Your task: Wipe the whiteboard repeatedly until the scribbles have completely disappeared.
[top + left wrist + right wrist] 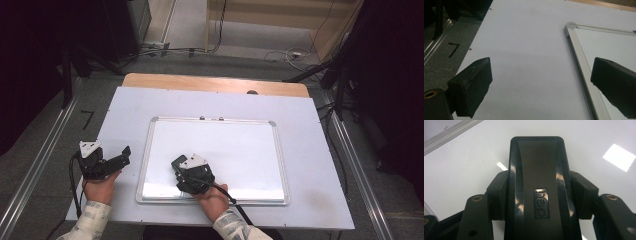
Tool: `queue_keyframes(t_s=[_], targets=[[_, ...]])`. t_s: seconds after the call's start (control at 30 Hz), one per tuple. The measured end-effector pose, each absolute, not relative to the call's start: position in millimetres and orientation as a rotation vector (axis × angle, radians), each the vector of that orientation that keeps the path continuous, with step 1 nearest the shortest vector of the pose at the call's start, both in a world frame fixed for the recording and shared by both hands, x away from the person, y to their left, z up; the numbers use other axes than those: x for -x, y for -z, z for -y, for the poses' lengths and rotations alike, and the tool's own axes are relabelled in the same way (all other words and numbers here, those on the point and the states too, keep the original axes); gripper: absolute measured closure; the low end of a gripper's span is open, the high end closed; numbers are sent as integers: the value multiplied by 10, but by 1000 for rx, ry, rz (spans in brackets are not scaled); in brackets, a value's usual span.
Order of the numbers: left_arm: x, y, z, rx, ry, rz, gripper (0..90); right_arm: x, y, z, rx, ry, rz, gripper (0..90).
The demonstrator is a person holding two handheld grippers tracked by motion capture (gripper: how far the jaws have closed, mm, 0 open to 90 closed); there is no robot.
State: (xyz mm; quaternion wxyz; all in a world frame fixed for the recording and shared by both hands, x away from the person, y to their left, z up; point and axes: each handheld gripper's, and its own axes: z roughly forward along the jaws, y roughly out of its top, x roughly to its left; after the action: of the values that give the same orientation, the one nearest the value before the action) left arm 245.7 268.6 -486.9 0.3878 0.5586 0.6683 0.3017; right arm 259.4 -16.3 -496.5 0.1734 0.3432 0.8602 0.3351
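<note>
A black board eraser (537, 165) with an embossed logo lies flat on the whiteboard (599, 140), and my right gripper (539, 188) is shut on its two long sides. In the high view that right gripper (181, 166) sits over the whiteboard's (240, 145) lower left area, with the eraser (177, 162) poking out toward the far left. My left gripper (119, 157) rests on the white table cover just left of the board, open and empty. In its own view the left gripper (541, 67) has its jaws wide apart over bare cover, the board's metal frame (579, 62) under its right jaw.
The whiteboard's silver frame (215, 119) lies in the middle of the white-covered table (125, 110). A wooden table edge (200, 82) shows at the far side. Grey carpet, metal rails (45, 155) and cables (295, 54) surround the table.
</note>
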Motion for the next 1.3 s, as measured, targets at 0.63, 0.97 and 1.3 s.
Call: queue_keyframes(t_s=[0.63, 0.97, 1.3], targets=[[-2461, 4870, -2668, -1432, -774, -1697, 41, -2609, 4960, 407, -1026, -934, -2407, 387], [-2488, 4873, -2648, -1436, -766, -1690, 41, -2565, 4966, 62, -966, -945, -2441, 387], [-2465, 4868, -2669, -1428, -769, -1694, 41, -2565, 4967, 19, -955, -958, -2454, 387]])
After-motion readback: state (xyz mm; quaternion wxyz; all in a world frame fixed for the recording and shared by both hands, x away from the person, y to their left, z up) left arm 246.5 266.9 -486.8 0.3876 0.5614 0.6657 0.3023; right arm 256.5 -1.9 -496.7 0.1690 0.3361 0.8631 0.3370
